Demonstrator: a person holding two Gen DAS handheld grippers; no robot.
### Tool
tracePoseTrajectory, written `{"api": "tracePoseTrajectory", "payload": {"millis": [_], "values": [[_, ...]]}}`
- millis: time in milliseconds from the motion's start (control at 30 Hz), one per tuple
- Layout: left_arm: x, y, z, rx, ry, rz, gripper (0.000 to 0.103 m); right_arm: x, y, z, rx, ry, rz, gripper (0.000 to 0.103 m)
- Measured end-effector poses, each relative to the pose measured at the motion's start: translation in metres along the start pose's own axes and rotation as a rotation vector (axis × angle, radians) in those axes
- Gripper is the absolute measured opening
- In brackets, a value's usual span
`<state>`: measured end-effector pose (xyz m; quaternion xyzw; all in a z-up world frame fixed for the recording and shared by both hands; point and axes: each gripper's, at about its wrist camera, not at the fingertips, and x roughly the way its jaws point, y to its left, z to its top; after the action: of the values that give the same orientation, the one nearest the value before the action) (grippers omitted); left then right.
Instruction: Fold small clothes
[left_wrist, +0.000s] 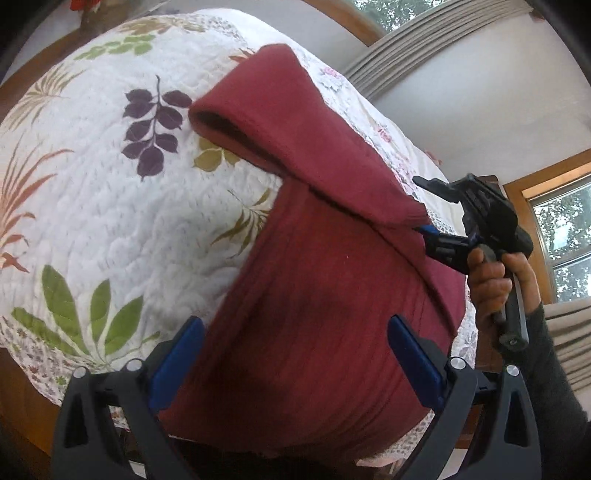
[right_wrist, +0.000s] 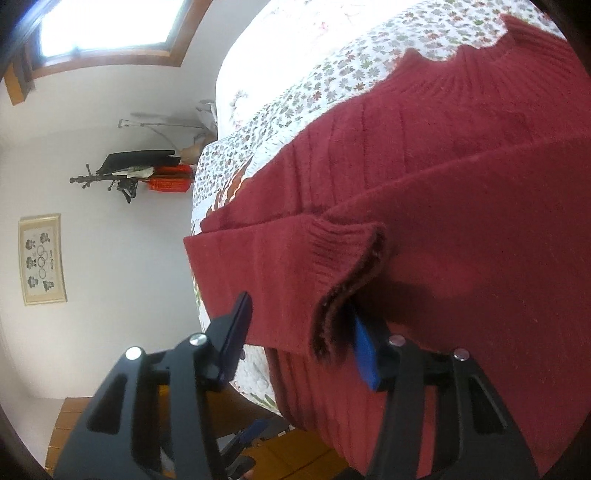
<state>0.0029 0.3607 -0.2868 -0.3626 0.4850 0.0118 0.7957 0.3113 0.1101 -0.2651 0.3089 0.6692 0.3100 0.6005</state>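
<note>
A dark red knit sweater (left_wrist: 317, 295) lies on a white quilt (left_wrist: 110, 206) printed with leaves. One sleeve (left_wrist: 295, 122) is folded across its body, and the ribbed cuff (right_wrist: 343, 258) ends at my right gripper. My left gripper (left_wrist: 295, 362) is open, its blue pads astride the sweater's near part without pinching it. My right gripper (right_wrist: 301, 345) is open too, with the sleeve lying between its fingers and the cuff draped over the right pad. In the left wrist view the right gripper (left_wrist: 419, 205) sits at the sweater's right edge, held by a hand (left_wrist: 487, 280).
The bed's edge runs close below the sweater, with wooden floor (right_wrist: 280, 458) beneath. A coat stand (right_wrist: 125, 173) and a framed picture (right_wrist: 42, 258) are on the white wall. Curtains (left_wrist: 399, 51) and a window (left_wrist: 565, 229) lie beyond the bed.
</note>
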Motion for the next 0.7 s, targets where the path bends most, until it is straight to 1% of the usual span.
{"api": "tracePoseTrajectory", "payload": {"millis": [67, 100, 167, 233, 333, 400, 467, 567, 700], "values": [[-0.002, -0.001, -0.001, 0.022, -0.016, 0.005, 0.099, -0.001, 0.003, -0.001, -0.031, -0.002, -0.022, 0.017], [-0.001, -0.001, -0.002, 0.027, -0.014, 0.004, 0.099, -0.001, 0.006, -0.002, -0.046, -0.006, -0.032, 0.012], [0.004, -0.002, -0.003, 0.014, 0.002, 0.001, 0.099, -0.008, 0.008, -0.004, -0.07, -0.02, -0.047, 0.007], [0.006, -0.003, -0.003, 0.024, 0.009, 0.007, 0.099, -0.021, 0.011, -0.005, -0.093, -0.043, -0.045, 0.007], [0.013, -0.015, -0.004, 0.068, 0.018, 0.008, 0.099, -0.047, 0.018, -0.007, -0.134, -0.083, -0.053, 0.006], [0.019, -0.02, -0.003, 0.075, 0.029, -0.003, 0.099, -0.066, 0.021, -0.007, -0.157, -0.107, -0.058, 0.006], [0.024, -0.027, -0.002, 0.091, 0.033, -0.008, 0.099, -0.089, 0.026, -0.009, -0.182, -0.138, -0.073, 0.006], [0.026, -0.039, -0.003, 0.133, 0.027, 0.006, 0.099, -0.127, 0.029, -0.015, -0.214, -0.188, -0.102, 0.006], [0.039, -0.053, -0.001, 0.167, 0.049, 0.003, 0.099, -0.159, 0.027, -0.02, -0.231, -0.241, -0.135, 0.006]]}}
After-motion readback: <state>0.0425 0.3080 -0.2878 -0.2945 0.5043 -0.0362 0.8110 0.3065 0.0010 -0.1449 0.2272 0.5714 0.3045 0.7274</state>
